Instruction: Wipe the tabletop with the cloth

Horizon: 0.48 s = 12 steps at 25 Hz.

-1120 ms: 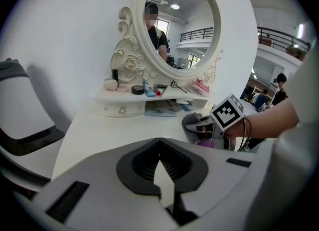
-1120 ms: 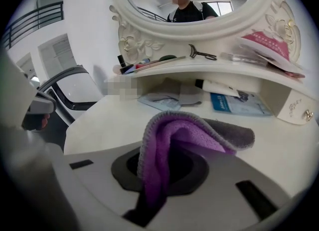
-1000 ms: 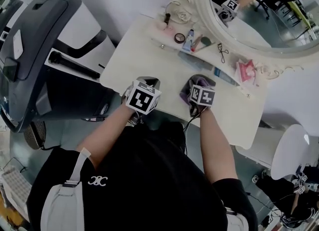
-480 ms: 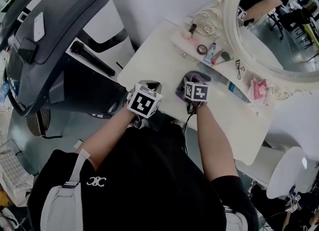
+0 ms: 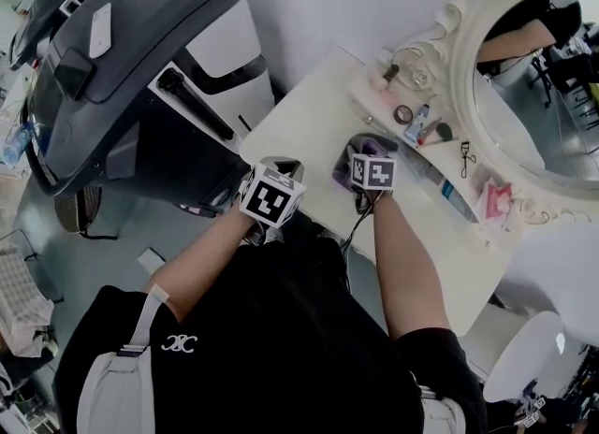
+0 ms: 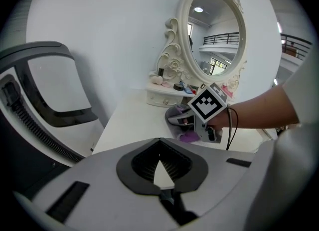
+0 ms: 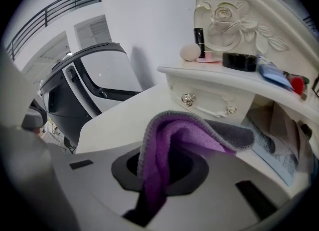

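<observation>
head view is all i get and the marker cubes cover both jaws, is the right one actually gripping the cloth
observer: Yes. In the right gripper view, the right gripper is shut on the purple cloth, which folds up and over the jaws.
operator: ok and the left one, has it got anything
observer: No. In the left gripper view, the left gripper is shut and empty. Nothing sits between its jaws, and it points across the white tabletop toward the right gripper.
</observation>
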Each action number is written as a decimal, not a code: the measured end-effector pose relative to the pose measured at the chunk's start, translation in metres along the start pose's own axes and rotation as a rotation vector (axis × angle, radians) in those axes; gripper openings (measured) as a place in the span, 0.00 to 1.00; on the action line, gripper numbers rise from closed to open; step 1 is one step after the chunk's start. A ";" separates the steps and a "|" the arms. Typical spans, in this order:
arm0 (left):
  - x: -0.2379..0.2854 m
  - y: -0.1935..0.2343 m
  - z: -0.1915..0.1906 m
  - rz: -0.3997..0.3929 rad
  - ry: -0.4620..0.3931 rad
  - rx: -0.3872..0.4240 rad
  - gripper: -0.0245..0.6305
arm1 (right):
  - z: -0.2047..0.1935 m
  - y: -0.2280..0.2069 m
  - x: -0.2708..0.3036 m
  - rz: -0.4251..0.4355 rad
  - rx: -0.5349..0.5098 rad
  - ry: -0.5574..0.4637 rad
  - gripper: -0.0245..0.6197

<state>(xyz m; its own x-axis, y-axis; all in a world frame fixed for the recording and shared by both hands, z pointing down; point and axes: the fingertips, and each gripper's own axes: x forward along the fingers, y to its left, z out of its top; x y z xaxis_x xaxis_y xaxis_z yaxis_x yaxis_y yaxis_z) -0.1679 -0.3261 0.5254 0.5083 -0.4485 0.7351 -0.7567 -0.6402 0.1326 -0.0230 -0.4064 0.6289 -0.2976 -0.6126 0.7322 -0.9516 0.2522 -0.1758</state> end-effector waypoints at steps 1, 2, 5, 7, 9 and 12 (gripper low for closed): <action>-0.001 0.005 -0.006 0.011 0.009 -0.021 0.04 | 0.003 0.003 0.003 0.013 -0.013 0.004 0.10; -0.003 0.010 -0.011 0.022 0.018 -0.045 0.04 | 0.006 0.006 0.007 0.024 -0.025 0.007 0.10; -0.009 0.025 -0.020 0.057 0.015 -0.091 0.04 | 0.017 0.017 0.017 0.044 -0.059 0.009 0.10; -0.012 0.033 -0.023 0.075 0.010 -0.116 0.04 | 0.023 0.028 0.025 0.059 -0.089 0.012 0.10; -0.014 0.038 -0.027 0.088 0.010 -0.137 0.04 | 0.028 0.039 0.032 0.076 -0.119 0.017 0.10; -0.018 0.043 -0.032 0.105 0.011 -0.160 0.04 | 0.036 0.054 0.043 0.100 -0.155 0.021 0.10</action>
<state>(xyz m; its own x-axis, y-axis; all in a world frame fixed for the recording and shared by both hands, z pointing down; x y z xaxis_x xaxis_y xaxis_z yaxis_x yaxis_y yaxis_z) -0.2229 -0.3258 0.5391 0.4191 -0.5003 0.7577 -0.8614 -0.4827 0.1578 -0.0899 -0.4460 0.6270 -0.3872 -0.5634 0.7299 -0.8936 0.4244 -0.1464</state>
